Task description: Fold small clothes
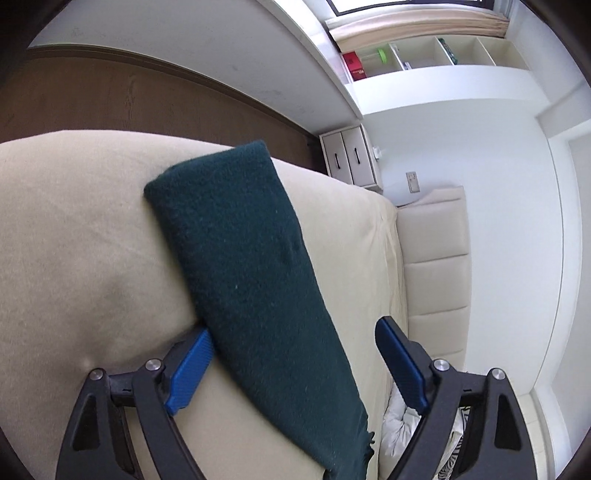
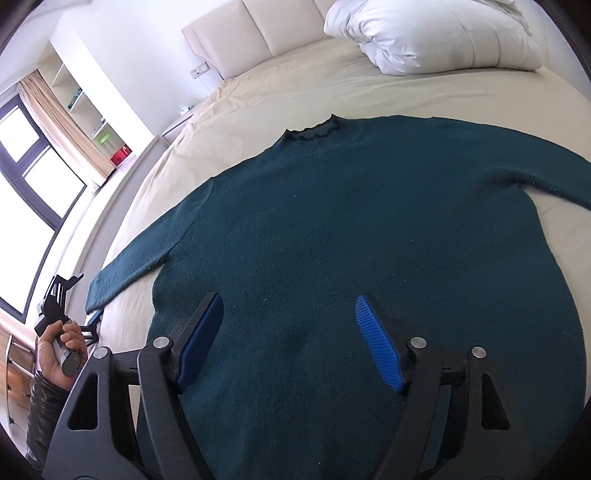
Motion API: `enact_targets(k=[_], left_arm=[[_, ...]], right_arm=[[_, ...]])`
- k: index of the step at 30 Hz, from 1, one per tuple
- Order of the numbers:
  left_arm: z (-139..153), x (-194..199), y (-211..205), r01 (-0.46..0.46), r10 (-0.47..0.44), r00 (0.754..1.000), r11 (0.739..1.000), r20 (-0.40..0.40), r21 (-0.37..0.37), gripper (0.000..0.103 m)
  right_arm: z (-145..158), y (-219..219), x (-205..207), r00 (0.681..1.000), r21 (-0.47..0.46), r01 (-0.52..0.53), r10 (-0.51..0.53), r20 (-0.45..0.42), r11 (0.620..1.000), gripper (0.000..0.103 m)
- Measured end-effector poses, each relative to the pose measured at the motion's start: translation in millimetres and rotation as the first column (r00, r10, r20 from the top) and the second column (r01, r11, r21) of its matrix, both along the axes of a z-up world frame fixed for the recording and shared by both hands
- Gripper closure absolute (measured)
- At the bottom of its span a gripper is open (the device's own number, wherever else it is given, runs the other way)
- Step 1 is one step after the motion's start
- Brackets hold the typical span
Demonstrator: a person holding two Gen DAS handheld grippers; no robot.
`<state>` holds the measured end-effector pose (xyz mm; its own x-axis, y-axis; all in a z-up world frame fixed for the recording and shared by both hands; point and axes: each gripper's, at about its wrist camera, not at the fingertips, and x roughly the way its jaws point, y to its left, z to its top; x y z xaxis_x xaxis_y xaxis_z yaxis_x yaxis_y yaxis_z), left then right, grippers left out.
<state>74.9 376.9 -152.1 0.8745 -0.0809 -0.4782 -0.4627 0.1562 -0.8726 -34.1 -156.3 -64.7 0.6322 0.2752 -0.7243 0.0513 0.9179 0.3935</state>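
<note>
- We are looking at a dark green sweater (image 2: 351,236) lying flat and spread out on the bed (image 2: 406,92), collar (image 2: 314,131) toward the headboard at 12 o'clock in the right wrist view, hem toward us at 6 o'clock.
- We are holding the right gripper (image 2: 290,332) above the lower body of the sweater; its jaws are standing wide apart and gripping nothing, with knit showing between the two blue pads.
- In that same view one sleeve (image 2: 147,251) is running out toward 8 o'clock, its cuff ending just beside the left gripper (image 2: 94,319), which the left hand (image 2: 61,350) is holding at the bed's edge.
- In the left wrist view we are seeing that sleeve (image 1: 251,266) as a long band running from about 6 o'clock up to 11 o'clock, cuff at the far end.
- The left gripper (image 1: 291,350) is wide open and straddling the sleeve: one pad is touching or nearly touching the sleeve's edge at 8 o'clock, the other standing well clear at 4 o'clock. It is clamping nothing.
- We are judging the fold as not yet begun, since both sleeves are lying out flat.
- The relation that matters: the sleeve's long axis is running almost straight ahead of the left gripper, so we would be closing across its width; the left hand is plainly the nearer one to this sleeve.
- The other sleeve is trailing off toward 3 o'clock in the right wrist view, its cuff out of sight.
- A white pillow (image 2: 432,33) is sitting well apart near the headboard.
</note>
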Motion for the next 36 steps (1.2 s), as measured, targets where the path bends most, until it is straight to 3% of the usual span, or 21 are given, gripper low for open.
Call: enact_targets(k=[2, 3, 4, 5, 6, 9, 11, 13, 14, 16, 17, 19, 22, 24, 25, 26, 28, 30, 33, 34, 36], left_arm=[[0, 3, 6, -0.023, 0.023, 1.0, 1.0, -0.005, 0.006, 0.02], [2, 8, 9, -0.031, 0.031, 0.999, 0.999, -0.019, 0.016, 0.033], [2, 10, 13, -0.037, 0.038, 0.998, 0.999, -0.04, 0.023, 0.057], [1, 12, 16, -0.041, 0.042, 0.997, 0.999, -0.069, 0.026, 0.069], [0, 13, 17, -0.046, 0.049, 0.994, 0.998, -0.096, 0.033, 0.09], [15, 26, 3, -0.008, 0.027, 0.99, 0.991, -0.136, 0.133, 0.095], [37, 41, -19, 0.071, -0.033, 0.987, 0.967, -0.155, 0.245, 0.095], [61, 64, -53, 0.177, -0.119, 0.977, 0.914, -0.177, 0.366, 0.095], [74, 76, -76, 0.238, -0.17, 0.967, 0.871, -0.19, 0.431, 0.095], [99, 99, -135, 0.354, -0.27, 0.935, 0.737, -0.23, 0.575, 0.095], [110, 108, -170, 0.406, -0.316, 0.913, 0.648, -0.258, 0.645, 0.095], [121, 116, -249, 0.485, -0.389, 0.86, 0.425, -0.329, 0.765, 0.095], [107, 115, -366, 0.54, -0.434, 0.769, 0.049, -0.469, 0.84, 0.094], [82, 109, -422, 0.551, -0.449, 0.717, -0.105, -0.534, 0.828, 0.091], [67, 106, -439, 0.563, -0.448, 0.693, -0.153, -0.565, 0.812, 0.09], [53, 105, -450, 0.588, -0.447, 0.666, -0.177, -0.597, 0.789, 0.088], [33, 104, -460, 0.65, -0.446, 0.614, -0.181, -0.651, 0.738, 0.077], [25, 99, -459, 0.665, -0.439, 0.613, -0.162, -0.657, 0.729, 0.068], [34, 89, -445, 0.681, -0.457, 0.619, -0.093, -0.639, 0.727, 0.027], [36, 87, -441, 0.685, -0.479, 0.616, -0.066, -0.626, 0.725, 0.021], [38, 77, -431, 0.699, -0.504, 0.607, -0.03, -0.615, 0.715, 0.02]], right_arm=[[-6, 0, 6, 1.0, 0.013, 0.003, -0.003, -0.007, 1.0, 0.03], [-9, 0, 9, 1.0, 0.015, 0.005, -0.005, -0.01, 1.0, 0.032], [-12, 0, 12, 1.0, 0.014, 0.005, -0.005, -0.012, 1.0, 0.033], [-15, -1, 12, 1.0, 0.014, 0.005, -0.005, -0.013, 1.0, 0.036], [-17, -2, 14, 1.0, 0.017, 0.006, -0.006, -0.014, 1.0, 0.038], [-21, -8, 16, 1.0, 0.023, 0.011, -0.011, -0.015, 1.0, 0.045], [-25, -16, 15, 1.0, 0.029, 0.021, -0.02, -0.018, 0.999, 0.049], [-29, -26, 15, 0.999, 0.041, 0.04, -0.039, -0.026, 0.998, 0.052], [-32, -31, 16, 0.998, 0.051, 0.05, -0.048, -0.031, 0.997, 0.054], [-36, -43, 15, 0.997, 0.071, 0.069, -0.066, -0.036, 0.995, 0.055], [-37, -48, 13, 0.997, 0.076, 0.078, -0.076, -0.035, 0.994, 0.055], [-39, -60, 10, 0.995, 0.087, 0.096, -0.094, -0.03, 0.992, 0.055], [-41, -80, 8, 0.991, 0.102, 0.13, -0.128, -0.026, 0.986, 0.055], [-43, -94, 8, 0.989, 0.12, 0.15, -0.148, -0.027, 0.981, 0.055], [-45, -101, 9, 0.988, 0.127, 0.156, -0.154, -0.029, 0.979, 0.055], [-47, -107, 11, 0.987, 0.137, 0.158, -0.156, -0.031, 0.978, 0.055], [-50, -115, 17, 0.99, 0.154, 0.143, -0.139, -0.039, 0.978, 0.055], [-52, -121, 26, 0.992, 0.176, 0.122, -0.117, -0.041, 0.977, 0.054], [-60, -124, 47, 0.996, 0.224, 0.071, -0.058, -0.065, 0.972, 0.052], [-63, -123, 56, 0.996, 0.246, 0.056, -0.038, -0.075, 0.968, 0.051], [-69, -114, 78, 0.995, 0.299, 0.024, 0.005, -0.095, 0.954, 0.051]])
